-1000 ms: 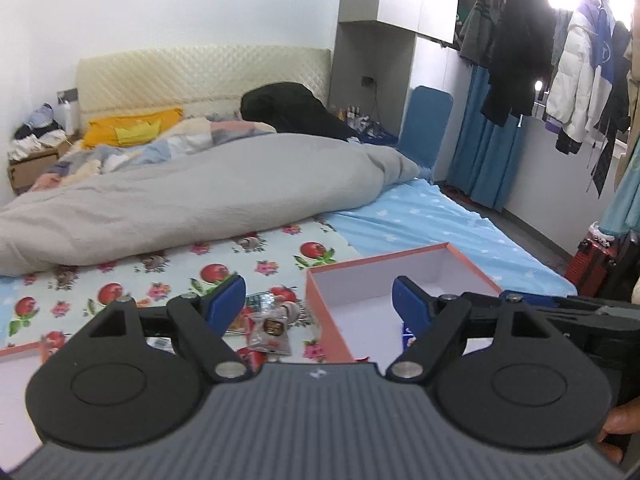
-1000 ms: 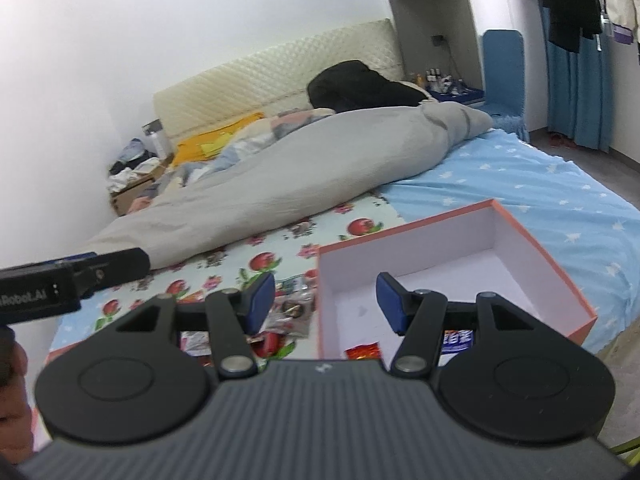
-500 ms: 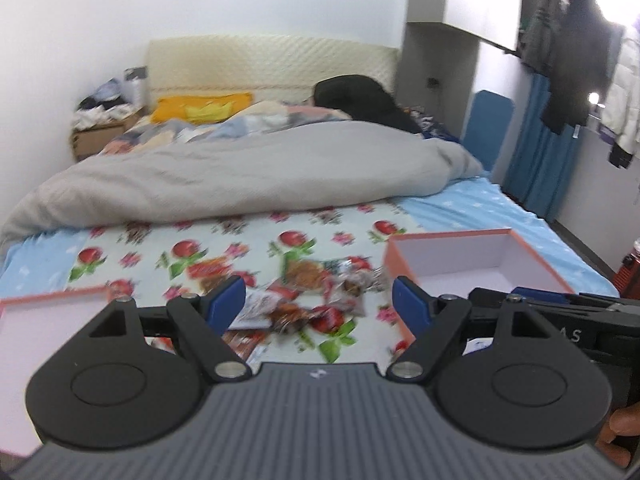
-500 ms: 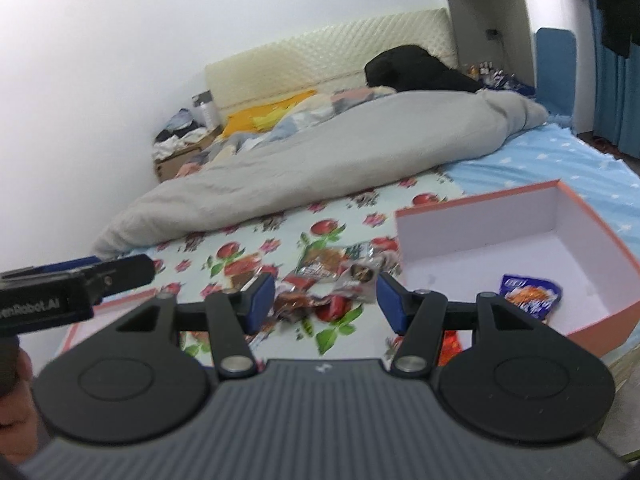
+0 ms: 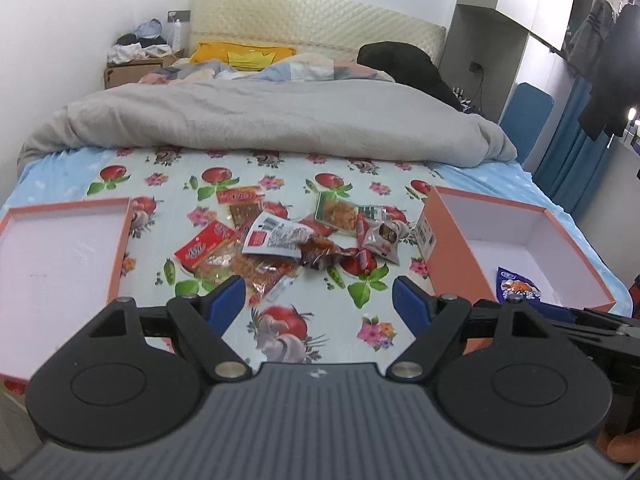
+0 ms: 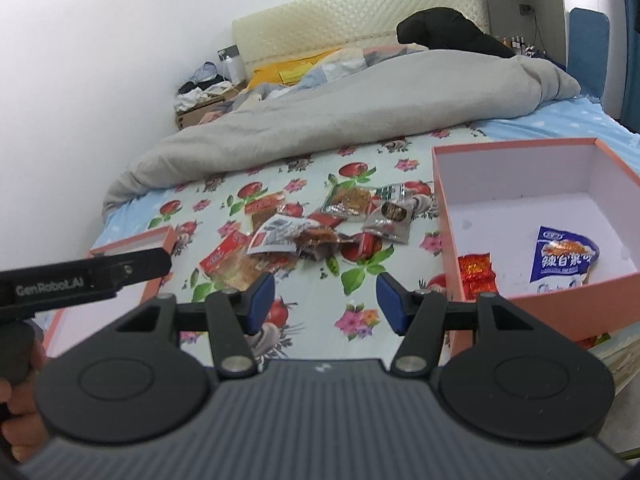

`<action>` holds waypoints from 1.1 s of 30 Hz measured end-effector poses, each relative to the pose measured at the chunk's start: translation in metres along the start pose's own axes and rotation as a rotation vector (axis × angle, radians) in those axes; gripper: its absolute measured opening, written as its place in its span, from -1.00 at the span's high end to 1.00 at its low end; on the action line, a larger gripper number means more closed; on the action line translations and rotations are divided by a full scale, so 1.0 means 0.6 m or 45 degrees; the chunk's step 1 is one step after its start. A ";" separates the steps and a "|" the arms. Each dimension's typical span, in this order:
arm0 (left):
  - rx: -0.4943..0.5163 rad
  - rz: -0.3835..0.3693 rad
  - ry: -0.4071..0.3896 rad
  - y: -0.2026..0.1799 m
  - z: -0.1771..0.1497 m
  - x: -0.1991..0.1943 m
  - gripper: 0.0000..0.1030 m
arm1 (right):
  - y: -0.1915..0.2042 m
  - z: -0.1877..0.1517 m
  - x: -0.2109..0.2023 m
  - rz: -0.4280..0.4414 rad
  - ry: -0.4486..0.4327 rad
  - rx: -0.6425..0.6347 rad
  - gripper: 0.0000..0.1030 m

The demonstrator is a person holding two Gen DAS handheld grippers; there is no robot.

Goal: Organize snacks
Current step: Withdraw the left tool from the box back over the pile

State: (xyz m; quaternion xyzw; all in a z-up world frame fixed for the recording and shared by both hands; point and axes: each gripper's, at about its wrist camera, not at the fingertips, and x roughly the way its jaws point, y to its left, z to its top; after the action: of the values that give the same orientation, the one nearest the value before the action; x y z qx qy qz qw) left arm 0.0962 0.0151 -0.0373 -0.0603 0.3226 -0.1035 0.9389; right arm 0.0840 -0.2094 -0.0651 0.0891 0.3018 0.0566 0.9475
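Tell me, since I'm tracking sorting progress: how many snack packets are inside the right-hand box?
2: a blue packet on the floor of the box, and a small red packet against its left wall. The near wall may hide more.

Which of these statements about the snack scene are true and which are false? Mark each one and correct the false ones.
1. Both tongs hold a snack. False: the left tongs and right tongs are open and hold nothing.
2. The right box holds a blue packet. True.
3. The left box is full of snacks. False: no snacks show in it.
4. A snack pile lies on the sheet between the boxes. True.
5. The blanket covers the pile. False: it lies beyond the pile.
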 end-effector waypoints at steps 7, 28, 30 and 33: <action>-0.033 0.002 0.016 0.018 -0.032 0.010 -0.63 | 0.010 -0.021 0.007 0.000 0.009 -0.015 -0.15; -0.068 -0.017 0.060 0.061 -0.054 0.079 -0.63 | 0.020 -0.049 0.065 -0.038 0.090 -0.051 -0.06; -0.058 -0.028 0.064 0.064 -0.052 0.096 -0.63 | 0.019 -0.049 0.075 -0.043 0.094 -0.060 -0.04; -0.037 -0.035 0.088 0.068 -0.045 0.133 -0.63 | 0.011 -0.046 0.099 -0.051 0.117 -0.057 0.03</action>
State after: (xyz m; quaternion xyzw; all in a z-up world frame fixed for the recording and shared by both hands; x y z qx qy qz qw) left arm 0.1470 0.0351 -0.1133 -0.0748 0.3555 -0.1136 0.9247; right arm 0.1157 -0.1896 -0.1192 0.0591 0.3454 0.0486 0.9353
